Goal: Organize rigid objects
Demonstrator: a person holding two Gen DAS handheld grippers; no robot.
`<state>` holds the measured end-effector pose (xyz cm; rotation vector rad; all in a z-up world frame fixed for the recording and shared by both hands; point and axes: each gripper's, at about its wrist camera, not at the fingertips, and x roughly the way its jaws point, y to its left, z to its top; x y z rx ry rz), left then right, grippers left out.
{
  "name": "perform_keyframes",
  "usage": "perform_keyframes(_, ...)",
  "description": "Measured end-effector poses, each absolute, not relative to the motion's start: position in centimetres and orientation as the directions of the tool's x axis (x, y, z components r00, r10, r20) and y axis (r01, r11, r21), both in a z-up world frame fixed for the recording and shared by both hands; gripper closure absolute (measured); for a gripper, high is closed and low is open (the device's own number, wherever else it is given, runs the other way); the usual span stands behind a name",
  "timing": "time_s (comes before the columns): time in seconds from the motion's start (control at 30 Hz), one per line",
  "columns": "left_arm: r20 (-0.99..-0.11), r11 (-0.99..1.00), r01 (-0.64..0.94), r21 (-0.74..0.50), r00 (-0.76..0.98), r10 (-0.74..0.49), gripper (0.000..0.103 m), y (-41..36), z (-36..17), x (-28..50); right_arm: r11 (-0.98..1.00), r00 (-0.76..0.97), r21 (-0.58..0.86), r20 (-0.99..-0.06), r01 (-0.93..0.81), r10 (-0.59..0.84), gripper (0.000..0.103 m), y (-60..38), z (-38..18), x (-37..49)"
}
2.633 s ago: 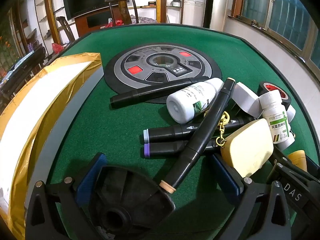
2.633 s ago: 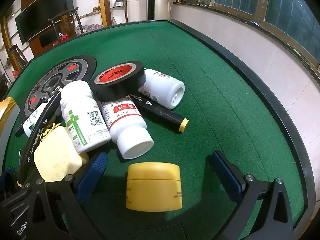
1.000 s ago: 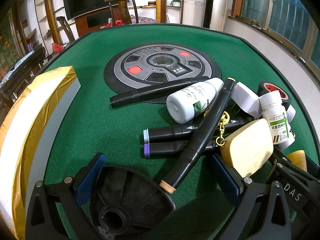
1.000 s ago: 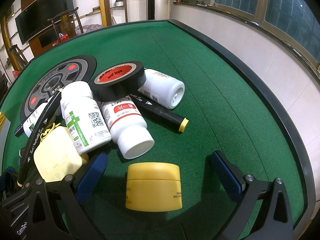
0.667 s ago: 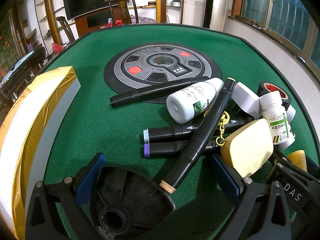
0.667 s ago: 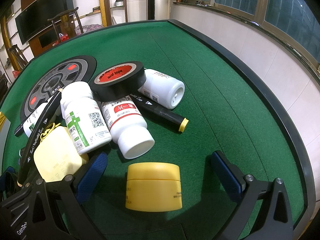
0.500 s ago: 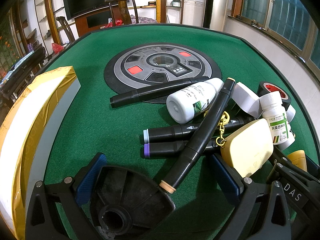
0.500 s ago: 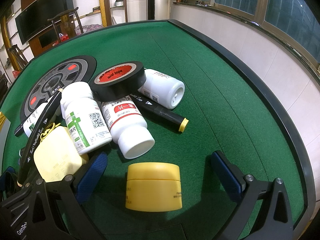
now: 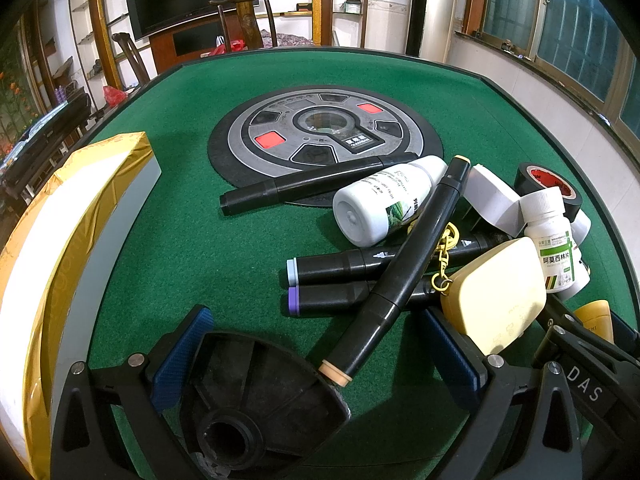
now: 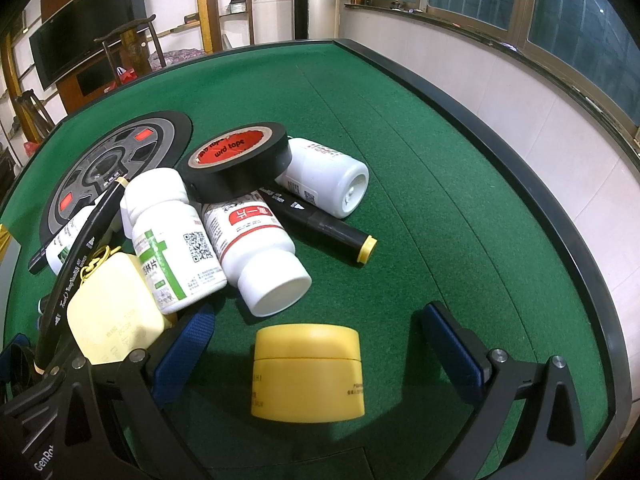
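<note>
- On the green felt desk (image 9: 168,216), the clutter lies as it did 2.6 s ago; the only visible change is the gold-wrapped white box (image 9: 60,232) at the left edge, whose far end now reaches less far across the felt.
- Left hand-held gripper (image 9: 316,356): jaws spread wide and holding nothing, the same as before. Between its blue pads sits a black fan-shaped plastic piece (image 9: 256,404), and the tan-capped end of a long black marker (image 9: 400,276) reaches in beside that piece.
- That marker lies slantwise over two more black markers, one with a pale-blue cap (image 9: 360,266) and one with a purple cap (image 9: 340,298); a fourth black marker (image 9: 312,188) rests partly on the round grey-and-black control disc (image 9: 320,132).
- A white bottle with a green leaf label (image 9: 384,204) lies on its side against the slanted marker.
- A cream rounded case with a yellow chain (image 10: 108,304) leans at the near edge of the pile.
- Right hand-held gripper (image 10: 316,340): also wide open and empty, unchanged. A short yellow round jar (image 10: 307,372) stands upright between its blue pads, touching neither.
- Behind the jar, a roll of black tape with a red core (image 10: 236,164) rests on top of a white bottle with a red label (image 10: 256,248); a white bottle with a green cross label (image 10: 168,240) lies just beside it, and a plain white bottle (image 10: 328,182) lies beyond a black marker with a yellow cap (image 10: 320,224).
</note>
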<state>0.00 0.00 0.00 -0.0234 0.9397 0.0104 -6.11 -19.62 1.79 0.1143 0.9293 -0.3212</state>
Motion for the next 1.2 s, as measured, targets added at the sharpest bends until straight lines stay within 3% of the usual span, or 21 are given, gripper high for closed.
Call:
perform_keyframes(0.53, -0.845, 0.988, 0.153, -0.009, 0.527, -0.09, 0.001, 0.6, 0.3, -1.9, 0.974, 0.513, -0.04, -0.845, 0.222, -0.151, 0.0, -19.9, 1.6, -4.7)
perform_keyframes(0.97, -0.845, 0.995, 0.096, -0.013, 0.531, -0.063, 0.0, 0.6, 0.4, -2.1, 0.964, 0.526, -0.041, -0.832, 0.263, -0.179, 0.0, -20.0, 2.0, -6.3)
perform_keyframes(1.1, -0.845, 0.996, 0.083, -0.013, 0.532, -0.055, 0.0, 0.6, 0.3, -1.9, 0.946, 0.64, 0.005, -0.738, 0.325, -0.215, 0.0, -20.8, 4.1, -8.8)
perform_keyframes(1.2, -0.845, 0.996, 0.083, -0.018, 0.532, -0.059, 0.0, 0.7, 0.3, -1.8, 0.93, 0.737, 0.01, -0.613, 0.367, -0.284, 0.0, -20.4, 6.1, -11.4)
